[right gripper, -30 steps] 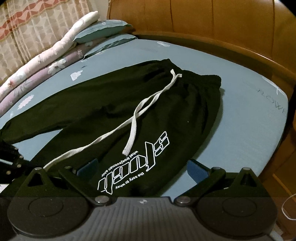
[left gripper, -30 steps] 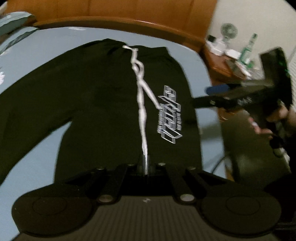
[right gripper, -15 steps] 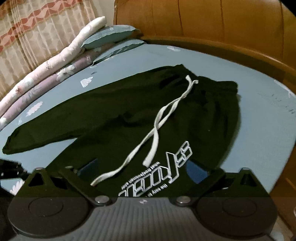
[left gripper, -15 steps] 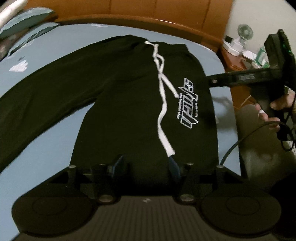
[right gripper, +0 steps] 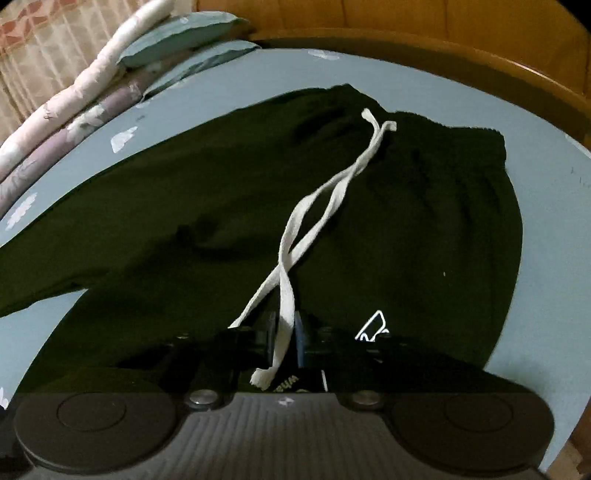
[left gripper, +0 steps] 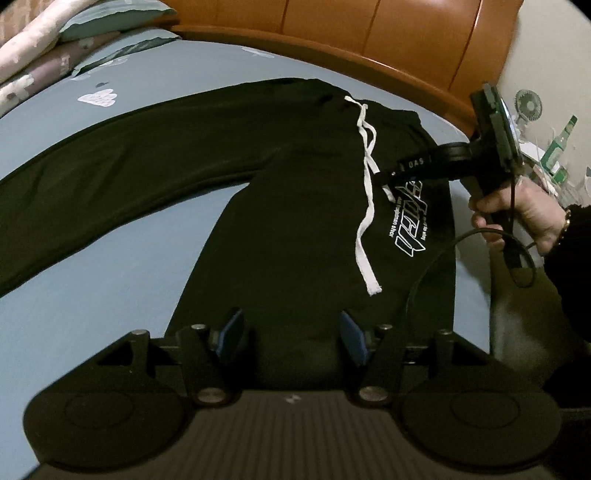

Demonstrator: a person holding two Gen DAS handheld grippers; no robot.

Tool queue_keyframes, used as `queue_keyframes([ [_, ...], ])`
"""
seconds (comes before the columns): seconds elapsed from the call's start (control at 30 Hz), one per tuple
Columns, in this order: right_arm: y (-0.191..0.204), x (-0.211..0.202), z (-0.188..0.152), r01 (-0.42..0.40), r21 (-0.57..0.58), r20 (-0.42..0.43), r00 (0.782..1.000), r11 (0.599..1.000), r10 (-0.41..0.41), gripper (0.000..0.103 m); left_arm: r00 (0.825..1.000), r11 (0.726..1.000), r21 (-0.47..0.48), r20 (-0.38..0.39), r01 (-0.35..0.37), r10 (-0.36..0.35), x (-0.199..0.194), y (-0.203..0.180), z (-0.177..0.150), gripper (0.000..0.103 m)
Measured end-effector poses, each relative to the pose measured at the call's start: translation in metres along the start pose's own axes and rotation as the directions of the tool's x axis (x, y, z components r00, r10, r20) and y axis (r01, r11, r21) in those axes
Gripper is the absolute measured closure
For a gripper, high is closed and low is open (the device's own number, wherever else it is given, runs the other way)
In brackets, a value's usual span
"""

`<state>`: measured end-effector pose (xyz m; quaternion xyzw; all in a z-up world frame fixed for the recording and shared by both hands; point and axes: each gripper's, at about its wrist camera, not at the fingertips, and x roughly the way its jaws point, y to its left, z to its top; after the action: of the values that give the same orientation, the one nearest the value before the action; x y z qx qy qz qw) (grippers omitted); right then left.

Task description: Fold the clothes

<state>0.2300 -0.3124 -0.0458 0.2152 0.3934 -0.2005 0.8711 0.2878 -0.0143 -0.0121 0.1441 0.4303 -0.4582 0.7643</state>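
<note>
**Right gripper pinches the drawstring of black pants spread on a bed**

In the left wrist view, black sweatpants (left gripper: 295, 206) lie flat on a blue bedsheet (left gripper: 122, 258). 1 leg stretches to the left edge of the frame; the other runs from the waistband at upper centre down to the lower centre, so its long axis points straight at the camera. The left gripper (left gripper: 291, 334) sits at bottom centre, its 2 blue-padded fingers (left gripper: 232, 330) parted over that near leg. Its jaws have just been opening, and nothing is pinched between them; only flat cloth lies below. A white drawstring (left gripper: 365, 221) trails down the middle of the pants. To its right, a printed white logo (left gripper: 410, 225) sits near the garment's right edge. At far right, a person's hand (left gripper: 524, 214) holds the other gripper, which reaches in to the cord's upper part.

In the right wrist view, the pants (right gripper: 406, 229) fill the centre, waistband at upper right. 2 drawstring (right gripper: 314, 221) strands cross and run down to the right gripper (right gripper: 286, 332) at bottom centre. Its jaws have just been closing and now clamp 1 strand, whose frayed end hangs below the fingers. This hand looks best placed to move the cord.

Pillows (right gripper: 177, 40) are stacked at upper left, a curtain behind them, and a wooden headboard (right gripper: 461, 33) spans the top.
</note>
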Motion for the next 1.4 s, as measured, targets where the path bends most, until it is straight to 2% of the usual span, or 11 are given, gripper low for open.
queue_keyframes([
  [0.1,0.0,-0.002,0.003,-0.007,0.011,-0.006,1.0,1.0,0.007,0.098,1.0,1.0,-0.009,0.003,-0.004,0.004,0.0,0.003,-0.001,0.045],
  [0.17,0.0,-0.012,0.008,-0.092,0.05,0.021,0.996,0.995,0.091,0.099,1.0,1.0,-0.01,0.008,-0.008,0.009,-0.001,0.004,-0.001,0.045],
  [0.3,0.016,-0.03,0.018,-0.201,0.012,0.087,0.976,0.98,0.199,0.098,1.0,1.0,-0.015,0.017,-0.012,0.012,-0.004,0.008,0.001,0.045],
  [0.47,0.03,-0.029,0.019,-0.248,-0.025,0.051,0.967,0.968,0.249,0.091,1.0,1.0,-0.018,0.025,-0.015,0.015,-0.006,0.008,0.002,0.045],
  [0.53,0.03,-0.033,0.019,-0.227,-0.03,0.061,0.972,0.974,0.228,0.077,1.0,1.0,-0.021,0.027,-0.014,0.015,-0.006,0.008,0.001,0.044],
  [0.7,0.02,-0.041,0.013,-0.123,-0.021,0.048,0.991,0.992,0.124,0.071,1.0,1.0,-0.029,0.029,-0.007,0.008,-0.005,0.01,0.0,0.039],
  [0.83,0.007,-0.048,0.002,-0.105,-0.001,0.021,0.994,0.994,0.105,0.051,0.999,0.999,-0.031,0.028,-0.017,0.018,-0.004,0.011,0.001,0.038],
  [0.9,0.002,-0.05,-0.006,-0.09,-0.001,0.003,0.996,0.996,0.09,0.046,1.0,0.999,-0.046,0.024,-0.008,0.009,-0.002,0.011,0.0,0.038],
  [1.13,-0.006,-0.037,-0.034,0.003,-0.071,-0.109,0.994,0.997,-0.011,0.041,1.0,0.997,-0.074,0.015,-0.021,0.022,0.0,0.013,-0.004,0.038],
  [1.27,-0.012,-0.043,-0.036,-0.002,-0.068,-0.09,0.996,0.998,-0.004,0.041,0.999,0.994,-0.102,0.011,-0.044,0.045,-0.003,0.018,-0.007,0.037],
  [1.4,-0.01,-0.052,-0.02,0.012,-0.102,-0.02,1.0,0.995,-0.014,0.041,0.998,0.989,-0.141,0.02,-0.052,0.055,-0.005,0.023,-0.007,0.034],
])
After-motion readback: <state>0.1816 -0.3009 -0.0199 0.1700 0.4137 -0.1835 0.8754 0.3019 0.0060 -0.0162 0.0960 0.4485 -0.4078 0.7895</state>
